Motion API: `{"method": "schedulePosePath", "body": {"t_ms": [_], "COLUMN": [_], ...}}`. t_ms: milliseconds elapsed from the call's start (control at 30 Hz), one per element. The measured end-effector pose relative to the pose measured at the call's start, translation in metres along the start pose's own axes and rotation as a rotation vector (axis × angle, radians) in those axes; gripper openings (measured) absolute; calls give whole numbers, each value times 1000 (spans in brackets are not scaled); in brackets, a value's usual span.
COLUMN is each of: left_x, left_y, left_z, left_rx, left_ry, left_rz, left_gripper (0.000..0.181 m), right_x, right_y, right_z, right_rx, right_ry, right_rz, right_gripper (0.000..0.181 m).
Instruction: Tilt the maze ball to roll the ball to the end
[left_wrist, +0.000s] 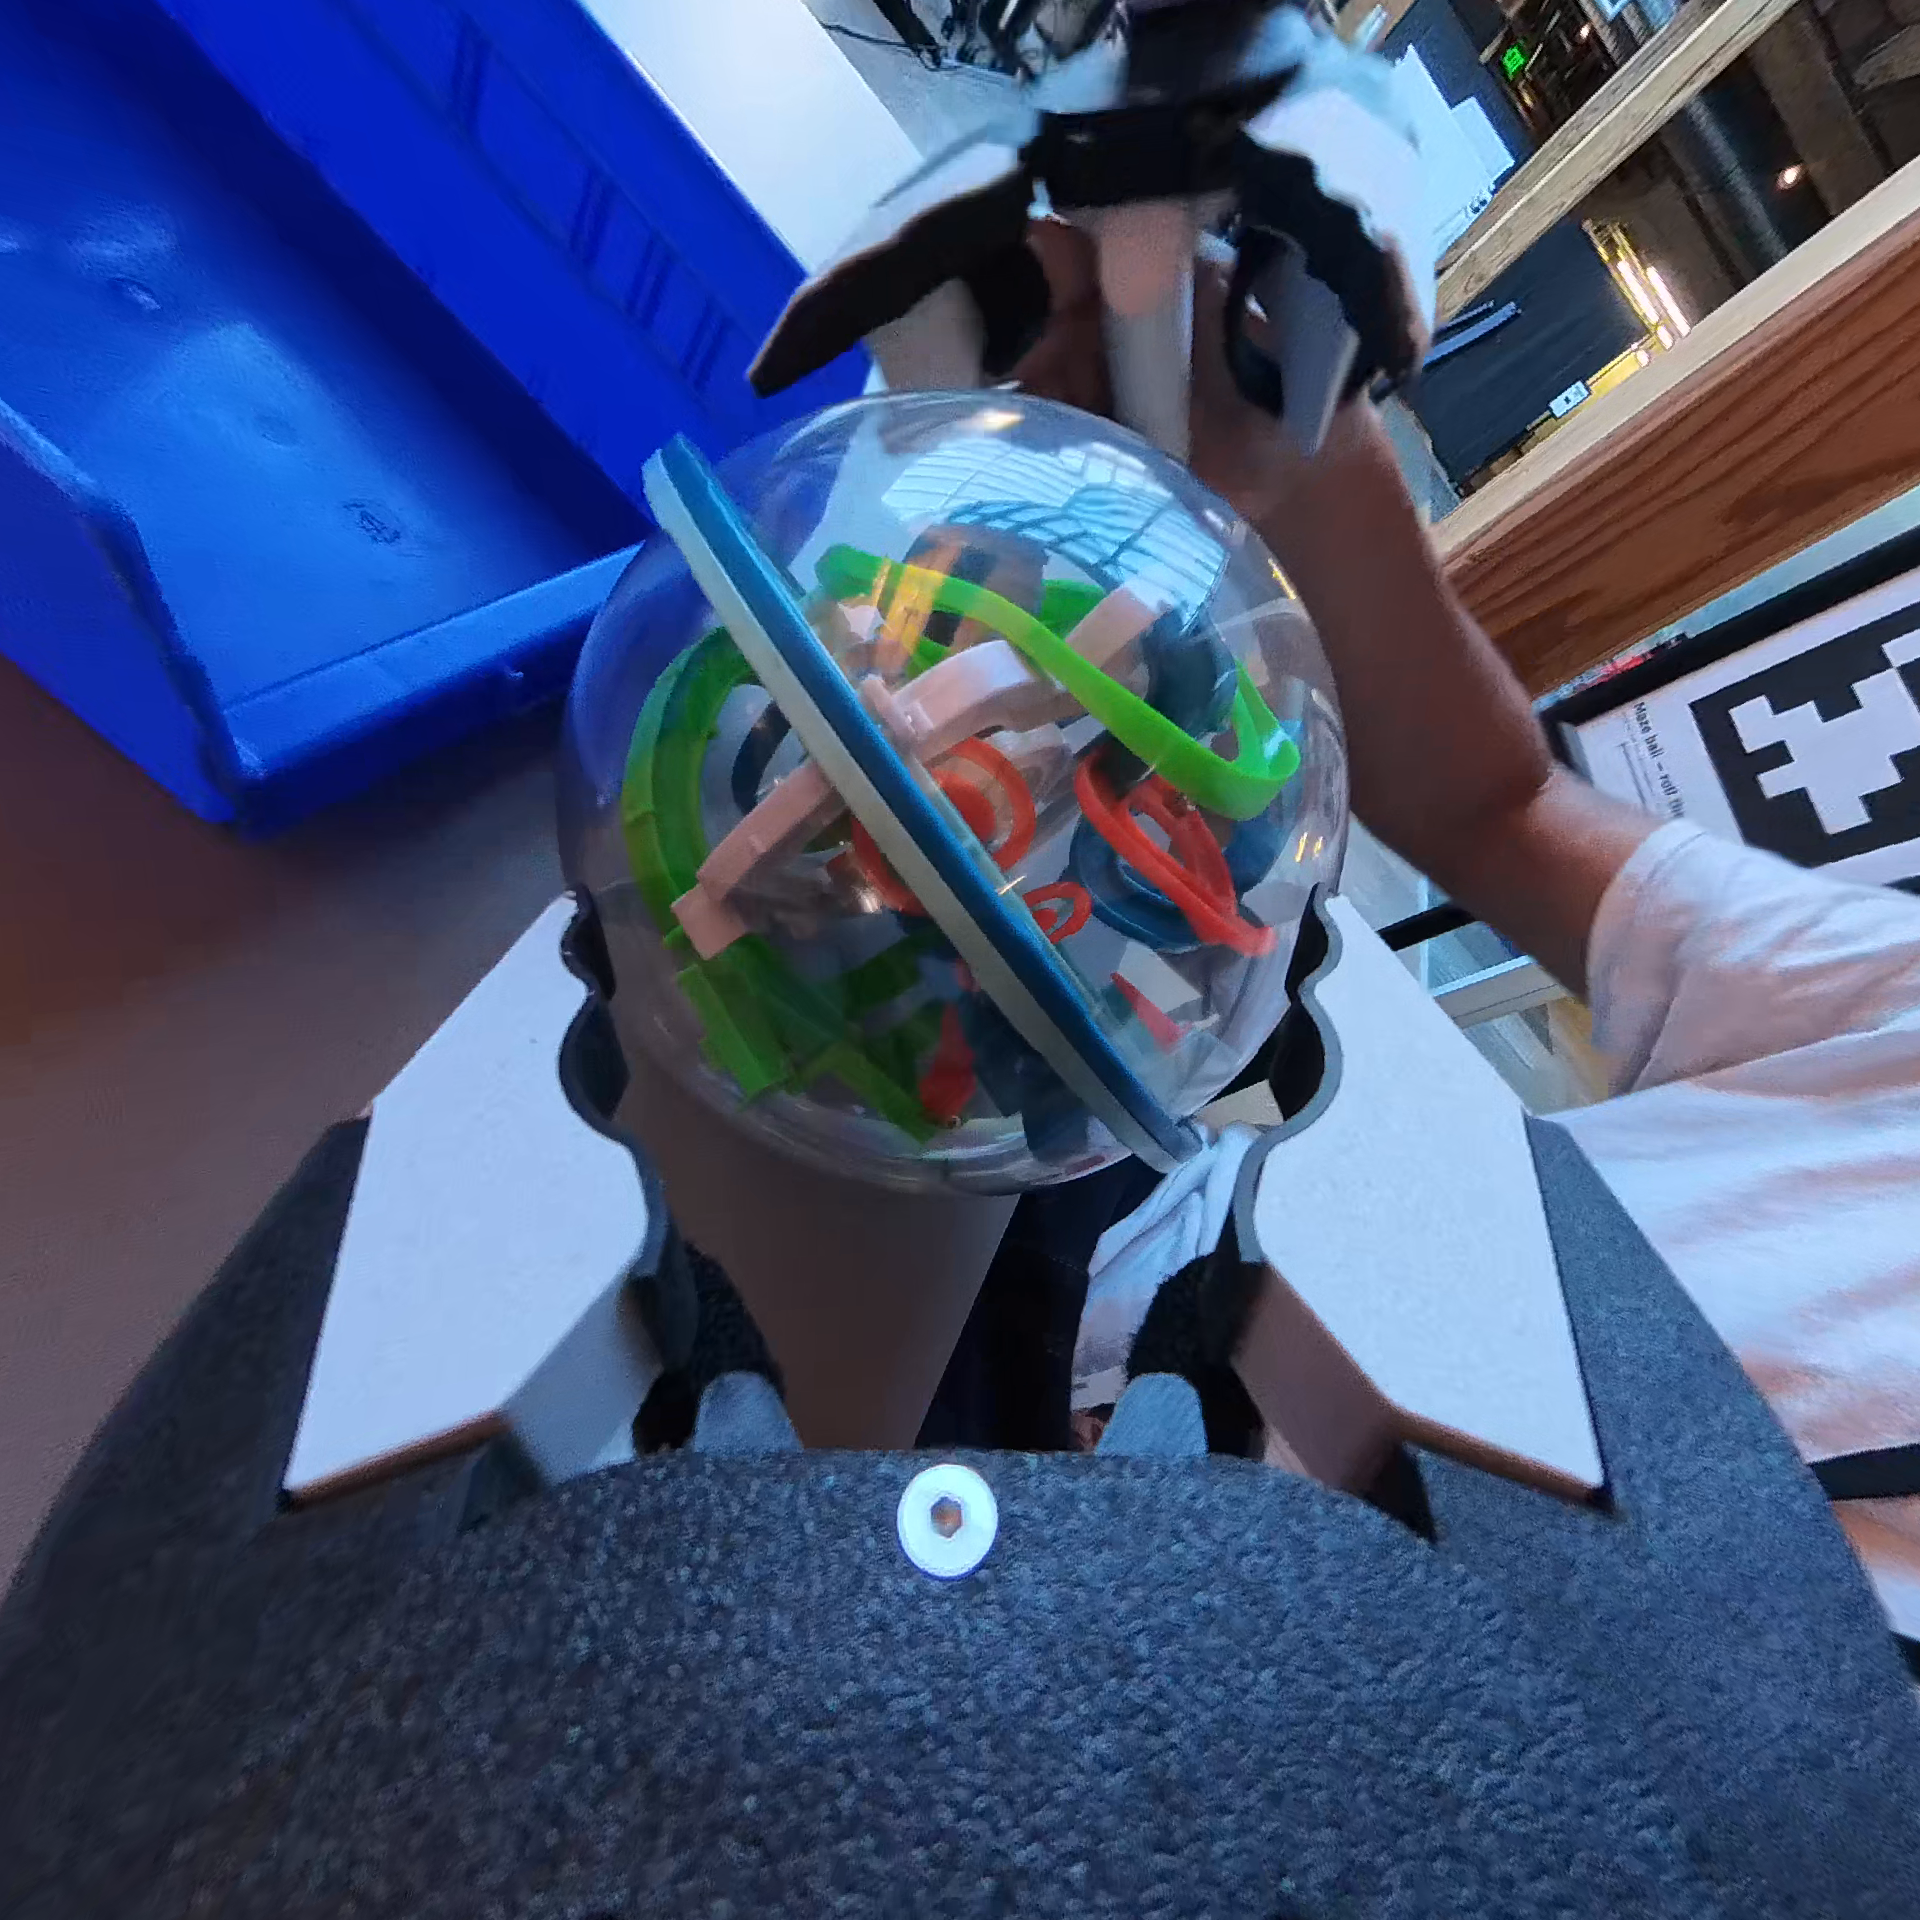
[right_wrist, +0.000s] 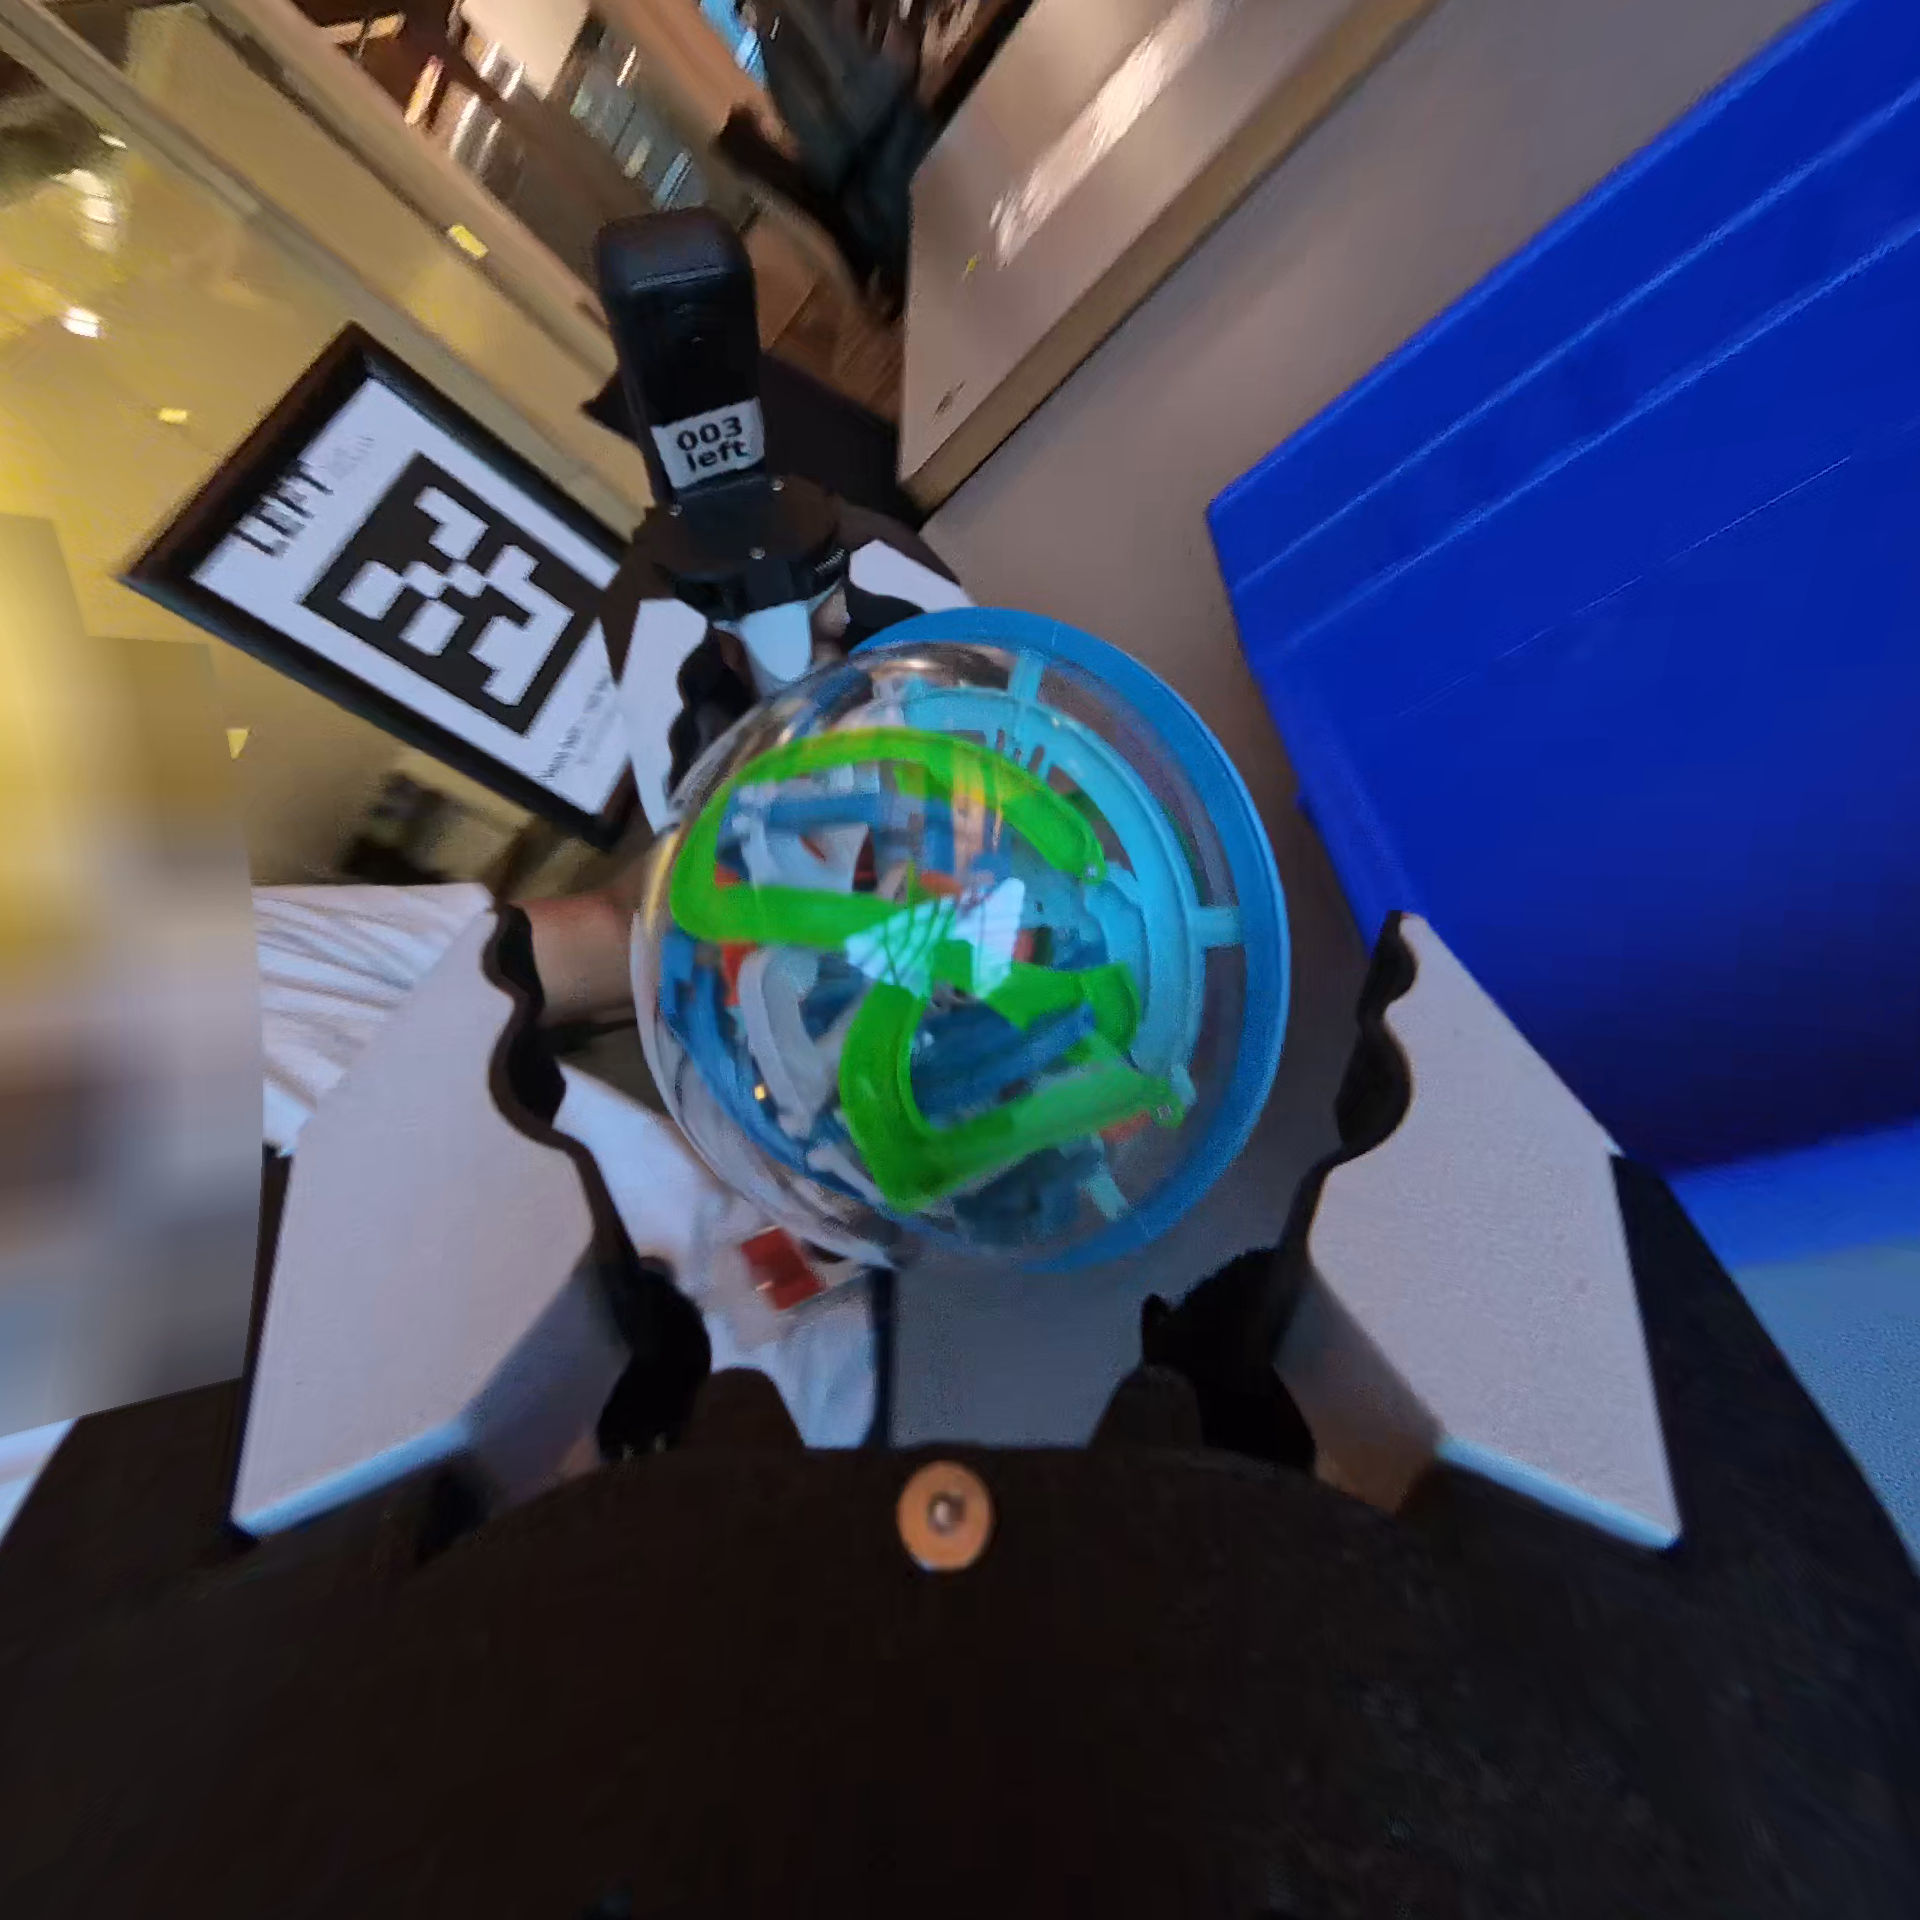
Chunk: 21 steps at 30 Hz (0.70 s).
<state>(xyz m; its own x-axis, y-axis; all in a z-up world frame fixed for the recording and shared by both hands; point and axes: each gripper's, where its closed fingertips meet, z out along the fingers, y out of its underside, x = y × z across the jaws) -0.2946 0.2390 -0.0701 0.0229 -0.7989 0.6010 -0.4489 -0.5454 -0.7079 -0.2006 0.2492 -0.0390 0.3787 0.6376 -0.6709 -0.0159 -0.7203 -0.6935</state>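
Tilting step in hand. The maze ball (left_wrist: 951, 790) is held off the desk (left_wrist: 208, 987), pinched by the left gripper (left_wrist: 948, 956), blue rim slanted. The right gripper (right_wrist: 951, 997) stands spread around it, apparently without contact. The small inner ball cannot be made out. Next move: a slow, slight tilt.

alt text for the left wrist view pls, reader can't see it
A clear maze ball with green, orange and blue tracks sits between the left gripper fingers, its blue rim tilted diagonally. The right gripper shows blurred beyond it, with a blue bin to the left.
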Motion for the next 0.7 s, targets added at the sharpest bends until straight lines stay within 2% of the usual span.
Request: {"method": "schedulePosePath", "body": {"t_ms": [33,133,200,333,433,500,700], "left_x": [-1,-4,-5,-6,-4,-3,-5], "left_y": [0,-1,-2,-2,2,4,8], "left_z": [0,-1,1,5,12,17,13], "left_rx": [3,20,31,39,25,19,0], "left_ry": [4,23,38,65,90,88,83], "left_rz": [-11,-45,-57,-93,-123,-123,-95], "left_gripper": [127,127,127,127,127,127,125], "right_x": [-1,-5,-9,5,8,15,16], "right_y": [9,43,66,104,105,98,94], "right_z": [-8,-16,-10,14,28,28,25], "right_rx": [40,168,226,208,184,196,219], "right_ry": [56,205,231,322,370,454,401], "right_rz": [-63,-253,-276,-271,-327,-355,-331], "right_gripper": [151,152,153,154,155,154,151]}}
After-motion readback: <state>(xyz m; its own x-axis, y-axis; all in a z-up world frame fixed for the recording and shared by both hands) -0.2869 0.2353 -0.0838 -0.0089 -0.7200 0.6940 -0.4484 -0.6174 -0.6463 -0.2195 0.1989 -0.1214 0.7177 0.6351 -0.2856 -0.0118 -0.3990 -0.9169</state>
